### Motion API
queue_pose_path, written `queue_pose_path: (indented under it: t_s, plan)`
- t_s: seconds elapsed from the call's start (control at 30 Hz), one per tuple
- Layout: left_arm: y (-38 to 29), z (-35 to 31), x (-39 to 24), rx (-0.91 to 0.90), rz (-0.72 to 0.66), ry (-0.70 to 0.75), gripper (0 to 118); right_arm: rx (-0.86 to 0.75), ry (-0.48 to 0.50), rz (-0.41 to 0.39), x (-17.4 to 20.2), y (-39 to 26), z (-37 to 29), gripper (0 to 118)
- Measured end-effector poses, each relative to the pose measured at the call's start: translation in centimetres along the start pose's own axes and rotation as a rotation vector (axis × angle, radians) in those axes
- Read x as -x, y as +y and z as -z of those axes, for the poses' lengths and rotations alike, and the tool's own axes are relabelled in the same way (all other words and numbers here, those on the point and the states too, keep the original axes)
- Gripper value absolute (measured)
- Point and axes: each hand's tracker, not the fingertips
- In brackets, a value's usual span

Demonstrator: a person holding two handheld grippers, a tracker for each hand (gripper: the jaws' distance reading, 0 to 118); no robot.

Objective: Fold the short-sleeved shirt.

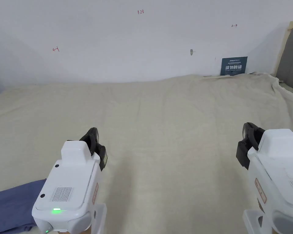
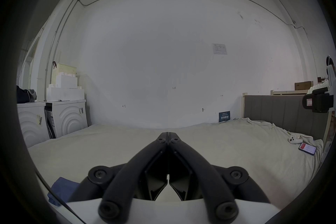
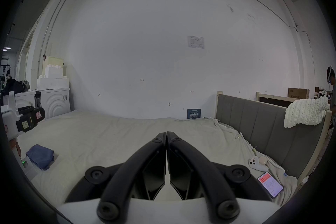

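Note:
A dark blue shirt (image 1: 11, 202) lies folded into a small bundle at the near left corner of the bed; it also appears as a compact blue bundle (image 3: 40, 156) in the right gripper view and as a blue corner (image 2: 62, 189) in the left gripper view. My left gripper (image 1: 94, 138) hovers above the sheet just right of the shirt, jaws shut and empty (image 2: 168, 134). My right gripper (image 1: 246, 137) hangs over the bed's right side, far from the shirt, jaws shut with nothing in them (image 3: 166, 133).
The bed has a cream sheet (image 1: 173, 128) and stands against a white wall. A grey headboard (image 3: 263, 128) with a white knitted blanket (image 3: 305, 112) bounds the right side. A phone (image 3: 270, 184) and a white controller (image 3: 255, 164) lie near it. White cabinets (image 2: 63, 115) stand left.

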Motion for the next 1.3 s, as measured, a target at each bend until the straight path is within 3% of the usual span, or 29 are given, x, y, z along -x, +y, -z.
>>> queue_pose_path:
  t_s: [0.6,0.67,0.7,0.73,0.83,0.9,1.3]
  plan:
    - [0.2,0.0,0.3,0.005,-0.023,-0.006,0,0.002,0.004,-0.006,0.1,0.3,0.0,0]
    - [0.2,0.0,0.4,0.004,-0.033,-0.004,16,-0.006,-0.005,-0.005,0.2,0.3,-0.1,1]
    - [0.2,0.1,0.4,0.009,-0.036,-0.004,30,-0.008,-0.005,-0.003,0.1,0.3,-0.1,5]
    - [0.2,0.1,0.5,0.016,-0.038,-0.004,57,-0.009,-0.002,0.004,0.1,0.3,-0.2,22]
    - [0.1,0.4,0.6,0.035,-0.043,-0.012,116,-0.006,0.002,0.015,-0.1,0.5,-0.2,93]
    - [0.0,0.2,0.8,0.029,-0.049,-0.019,118,-0.012,-0.002,0.012,-0.1,0.5,-0.2,103]
    - [0.1,-0.1,1.1,0.013,-0.057,0.015,118,-0.018,-0.007,0.017,-0.2,0.5,-0.2,103]
